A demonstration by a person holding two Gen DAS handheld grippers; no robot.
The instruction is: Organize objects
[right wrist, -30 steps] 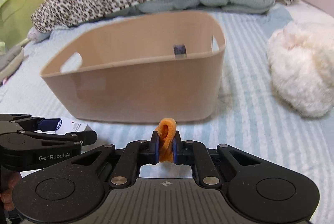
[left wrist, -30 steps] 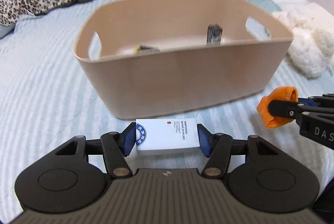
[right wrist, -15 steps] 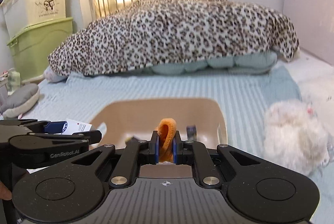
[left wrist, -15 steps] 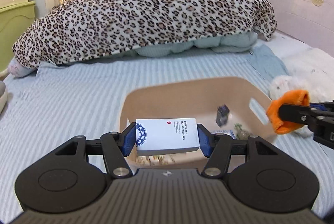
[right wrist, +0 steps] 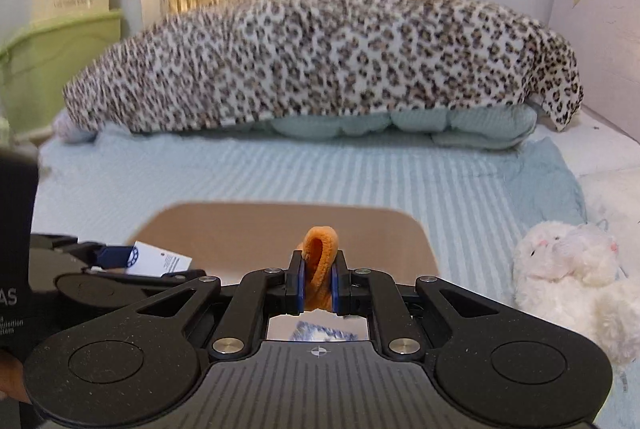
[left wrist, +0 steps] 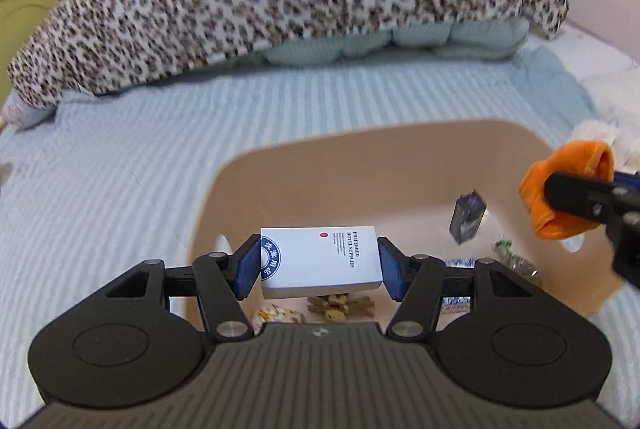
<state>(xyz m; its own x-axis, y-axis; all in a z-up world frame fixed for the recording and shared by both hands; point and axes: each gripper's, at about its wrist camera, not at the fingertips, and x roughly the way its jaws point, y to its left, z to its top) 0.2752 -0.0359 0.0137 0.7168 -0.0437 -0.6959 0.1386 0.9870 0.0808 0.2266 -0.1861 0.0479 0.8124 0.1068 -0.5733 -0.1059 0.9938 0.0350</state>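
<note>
The left gripper point(left wrist: 319, 265) pinched a white box point(left wrist: 320, 261) by its short ends above the basket point(left wrist: 400, 153); it looked light and stiff. The right gripper point(right wrist: 319, 279) squeezed a soft, squashy orange cloth point(right wrist: 319, 265).

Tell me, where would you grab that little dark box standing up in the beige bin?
I would take the small dark box near its top, across its two narrow sides, coming straight down from above. It stands nearly upright, leaning a little, close to the beige bin wall, so the top is the freest part. Both grippers are full now: the left gripper has the white box, the right gripper the orange cloth.
</note>
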